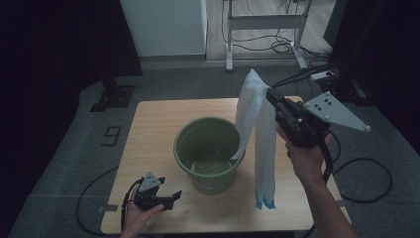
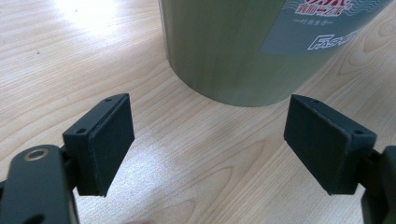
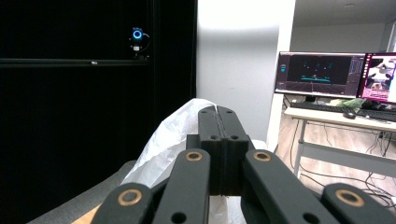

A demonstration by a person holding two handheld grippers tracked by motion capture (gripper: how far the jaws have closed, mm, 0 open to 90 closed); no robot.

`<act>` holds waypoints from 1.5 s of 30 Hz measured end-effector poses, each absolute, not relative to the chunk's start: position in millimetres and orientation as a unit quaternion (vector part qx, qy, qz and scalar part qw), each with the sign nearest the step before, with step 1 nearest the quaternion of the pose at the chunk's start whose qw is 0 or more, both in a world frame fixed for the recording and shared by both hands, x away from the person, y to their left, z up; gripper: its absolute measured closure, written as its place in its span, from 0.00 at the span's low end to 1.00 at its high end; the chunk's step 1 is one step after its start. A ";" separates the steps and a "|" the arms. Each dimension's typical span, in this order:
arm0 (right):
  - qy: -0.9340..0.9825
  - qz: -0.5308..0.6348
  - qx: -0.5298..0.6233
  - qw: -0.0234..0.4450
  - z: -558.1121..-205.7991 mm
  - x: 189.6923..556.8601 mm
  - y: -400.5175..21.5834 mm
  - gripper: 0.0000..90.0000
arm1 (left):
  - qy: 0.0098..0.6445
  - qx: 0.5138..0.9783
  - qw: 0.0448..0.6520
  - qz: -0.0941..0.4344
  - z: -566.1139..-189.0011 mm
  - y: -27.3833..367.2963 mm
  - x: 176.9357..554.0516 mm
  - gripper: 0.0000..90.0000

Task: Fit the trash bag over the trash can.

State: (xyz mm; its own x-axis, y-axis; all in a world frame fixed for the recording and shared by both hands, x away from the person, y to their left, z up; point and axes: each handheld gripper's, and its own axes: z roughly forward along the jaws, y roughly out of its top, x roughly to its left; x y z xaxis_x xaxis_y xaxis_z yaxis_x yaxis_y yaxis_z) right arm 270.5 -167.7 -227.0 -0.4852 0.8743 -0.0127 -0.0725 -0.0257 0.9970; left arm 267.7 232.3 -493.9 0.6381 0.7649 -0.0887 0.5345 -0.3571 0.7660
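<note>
Pale wood-grain tabletop (image 1: pixel 148 129) carries our whole job, set on grey carpet in a dim room. Nearest to us, our left gripper (image 1: pixel 171 199) rests low on that table with its jaws spread wide and nothing between them; in the left gripper view its matte black pads (image 2: pixel 109 140) frame bare wood, and the green bucket (image 2: pixel 243 46) stands just beyond them, smooth-walled with a printed label.

From above, that bucket (image 1: pixel 208 153) is a round plastic tub near the table's middle, apparently empty and unlined inside.

Farther out and higher, our right gripper (image 1: pixel 270 94) is clamped tight on the top of a thin white plastic bag (image 1: pixel 262 144). It hangs limp and crinkled in a long folded strip, its bottom edge marked blue, down beside the bucket's right rim. One fold just touches or overlaps that rim; we cannot tell which.

We judge the work early: the bag is lifted, but opening it and fitting it into the bucket are left.
</note>
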 end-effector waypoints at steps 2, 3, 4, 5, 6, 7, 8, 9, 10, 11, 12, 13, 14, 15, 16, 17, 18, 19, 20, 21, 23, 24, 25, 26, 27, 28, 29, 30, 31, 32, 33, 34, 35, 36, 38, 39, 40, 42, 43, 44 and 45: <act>0.587 0.632 0.340 0.375 -226.6 269.3 -167.5 0.99 | 0.402 0.811 0.401 0.142 -494.8 232.4 268.3 0.18; 0.588 0.632 0.339 0.374 -227.2 268.9 -167.0 0.99 | 0.402 0.811 0.400 0.142 -495.1 232.4 268.4 0.18; 0.589 0.632 0.339 0.373 -228.4 268.6 -166.4 0.99 | 0.403 0.811 0.400 0.142 -495.4 232.4 268.4 0.18; 0.590 0.632 0.339 0.371 -230.5 268.7 -165.3 0.99 | 0.403 0.811 0.400 0.143 -495.6 232.5 268.5 0.18; 0.590 0.632 0.339 0.371 -230.5 268.7 -165.3 0.99 | 0.403 0.811 0.400 0.143 -495.6 232.5 268.5 0.18; 0.594 0.631 0.339 0.366 -236.6 269.4 -162.7 0.99 | 0.403 0.811 0.399 0.143 -495.9 232.8 268.6 0.18; 0.596 0.630 0.340 0.364 -240.3 269.8 -161.2 0.99 | 0.403 0.811 0.399 0.143 -496.0 232.9 268.7 0.18; 0.598 0.630 0.340 0.361 -244.3 270.2 -159.7 0.99 | 0.403 0.811 0.399 0.143 -496.2 233.1 268.6 0.18; 0.601 0.629 0.340 0.358 -248.5 270.7 -157.9 0.99 | 0.403 0.811 0.399 0.143 -496.2 233.1 268.6 0.18; 0.604 0.626 0.340 0.356 -252.9 271.4 -156.1 0.99 | 0.404 0.811 0.398 0.143 -496.6 233.2 268.7 0.18; 0.608 0.624 0.341 0.353 -257.2 272.2 -154.4 0.99 | 0.404 0.812 0.397 0.143 -496.8 233.2 268.9 0.18; 0.611 0.623 0.342 0.350 -261.4 273.3 -152.7 0.99 | 0.404 0.812 0.397 0.143 -497.1 233.1 269.0 0.18; 0.612 0.622 0.344 0.346 -265.5 274.4 -151.2 0.99 | 0.404 0.812 0.397 0.143 -497.3 233.0 269.1 0.18; 0.615 0.621 0.344 0.343 -269.5 275.5 -149.9 0.99 | 0.404 0.812 0.396 0.143 -497.4 232.9 269.1 0.18; 0.615 0.621 0.346 0.340 -272.4 276.3 -148.7 0.99 | 0.404 0.812 0.396 0.143 -497.4 232.9 269.1 0.18; 0.617 0.621 0.348 0.335 -278.5 277.7 -146.9 0.99 | 0.405 0.812 0.396 0.143 -497.6 233.0 269.0 0.18; 0.618 0.621 0.350 0.332 -281.7 278.4 -146.1 0.99 | 0.404 0.812 0.396 0.143 -497.4 233.3 269.0 0.18; 0.620 0.620 0.351 0.329 -286.1 279.5 -145.3 0.99 | 0.405 0.812 0.396 0.144 -497.1 233.7 268.8 0.18; 0.621 0.620 0.354 0.324 -290.7 280.6 -144.2 0.99 | 0.405 0.811 0.397 0.144 -496.6 234.0 268.5 0.18; 0.621 0.620 0.357 0.320 -295.6 281.7 -143.2 0.99 | 0.406 0.810 0.398 0.145 -495.9 234.3 268.1 0.18; 0.622 0.619 0.361 0.315 -300.5 283.0 -142.2 0.99 | 0.406 0.809 0.399 0.146 -494.5 234.7 267.3 0.18; 0.625 0.618 0.364 0.309 -306.4 284.7 -140.5 0.99 | 0.406 0.808 0.400 0.147 -493.0 235.1 266.6 0.18; 0.631 0.612 0.367 0.302 -315.1 287.1 -136.6 0.99 | 0.405 0.807 0.404 0.149 -489.8 235.4 265.2 0.18; 0.634 0.610 0.368 0.301 -317.9 287.8 -135.2 0.99 | 0.404 0.805 0.406 0.150 -487.9 235.4 264.4 0.18; 0.636 0.609 0.368 0.298 -321.3 288.6 -133.3 0.99 | 0.403 0.805 0.408 0.151 -486.0 235.5 263.7 0.18; 0.636 0.609 0.368 0.298 -321.3 288.6 -133.3 0.99 | 0.403 0.805 0.408 0.151 -486.0 235.5 263.7 0.18; 0.643 0.604 0.368 0.293 -327.9 290.4 -128.8 0.99 | 0.402 0.805 0.410 0.150 -484.3 235.3 263.1 0.17; 0.643 0.604 0.368 0.293 -327.9 290.4 -128.8 0.99 | 0.400 0.805 0.411 0.150 -482.6 235.3 262.3 0.17; 0.649 0.600 0.368 0.290 -334.3 292.1 -124.7 0.99 | 0.397 0.805 0.413 0.153 -478.8 235.5 260.5 0.17; 0.650 0.598 0.369 0.289 -337.3 292.9 -123.4 0.99 | 0.397 0.804 0.415 0.155 -476.8 235.7 259.5 0.17; 0.650 0.598 0.372 0.286 -340.3 293.7 -122.5 0.99 | 0.396 0.803 0.417 0.156 -474.6 236.1 258.4 0.17; 0.650 0.598 0.372 0.286 -340.3 293.7 -122.5 0.99 | 0.396 0.803 0.417 0.156 -474.6 236.1 258.4 0.17; 0.651 0.597 0.374 0.284 -343.2 294.8 -122.1 0.99 | 0.395 0.802 0.419 0.159 -471.5 236.6 256.9 0.17; 0.654 0.593 0.378 0.281 -349.1 296.4 -121.6 0.99 | 0.393 0.800 0.422 0.164 -466.9 237.1 254.7 0.17; 0.659 0.588 0.379 0.278 -354.8 297.3 -121.1 0.99 | 0.392 0.797 0.427 0.168 -461.7 236.8 252.0 0.17; 0.661 0.585 0.379 0.277 -357.6 297.3 -120.5 0.99 | 0.391 0.797 0.429 0.170 -459.1 236.6 250.8 0.17; 0.665 0.584 0.377 0.274 -360.3 297.2 -120.1 0.99 | 0.390 0.796 0.430 0.171 -456.6 235.9 249.5 0.17; 0.670 0.582 0.375 0.268 -366.1 296.2 -117.8 0.99 | 0.387 0.795 0.432 0.176 -451.1 234.0 246.8 0.17; 0.674 0.580 0.373 0.265 -369.0 295.2 -116.4 0.99 | 0.387 0.795 0.432 0.176 -451.1 234.0 246.8 0.17; 0.677 0.579 0.370 0.263 -372.1 294.2 -114.8 0.99 | 0.381 0.795 0.435 0.181 -444.8 231.7 243.3 0.17; 0.680 0.578 0.369 0.260 -375.1 293.2 -113.4 0.99 | 0.379 0.795 0.437 0.185 -441.4 230.3 241.4 0.17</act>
